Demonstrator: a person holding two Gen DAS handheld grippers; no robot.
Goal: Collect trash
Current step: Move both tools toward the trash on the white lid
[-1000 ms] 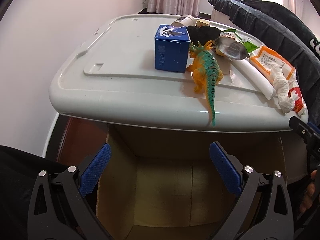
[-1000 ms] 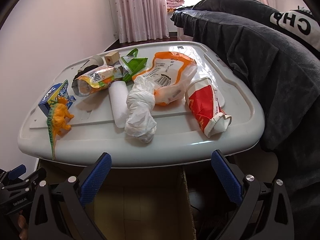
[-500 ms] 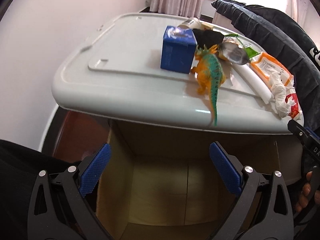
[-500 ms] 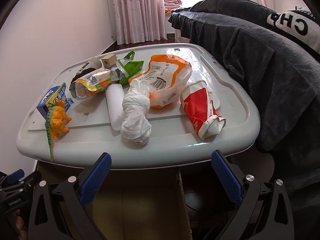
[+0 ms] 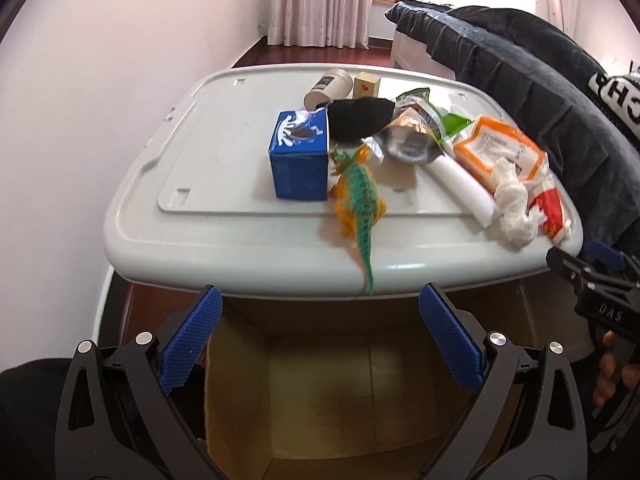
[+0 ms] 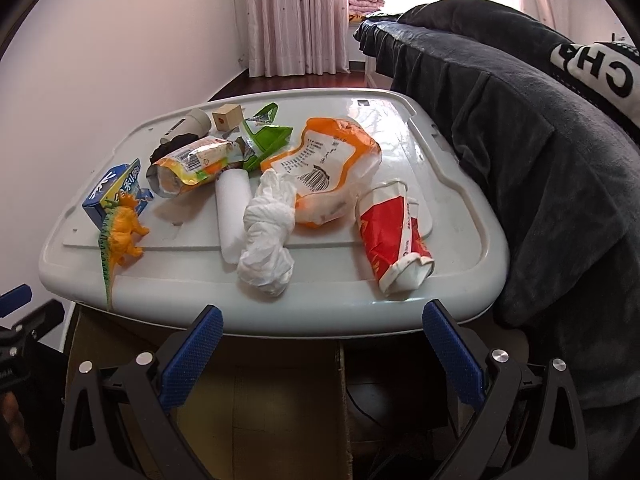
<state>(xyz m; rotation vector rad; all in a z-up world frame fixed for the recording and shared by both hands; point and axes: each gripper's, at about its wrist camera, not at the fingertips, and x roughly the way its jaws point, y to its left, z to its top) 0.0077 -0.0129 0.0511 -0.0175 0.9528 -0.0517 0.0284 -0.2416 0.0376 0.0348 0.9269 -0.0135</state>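
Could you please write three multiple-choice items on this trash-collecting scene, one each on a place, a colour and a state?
1. Where is the toy dinosaur?
A. inside the cardboard box
B. on the grey lid, beside the blue carton
C. in the left claw

2. What colour is the crushed paper cup near the lid's front edge?
A. red and white
B. all black
C. purple

3. What state is the right claw in?
A. shut on the tissue
B. shut on nothing
C. open and empty

Answers: 1 B, it stands on the grey lid next to the blue carton; 2 A, red body with white rims; 3 C, blue pads are wide apart with nothing between.
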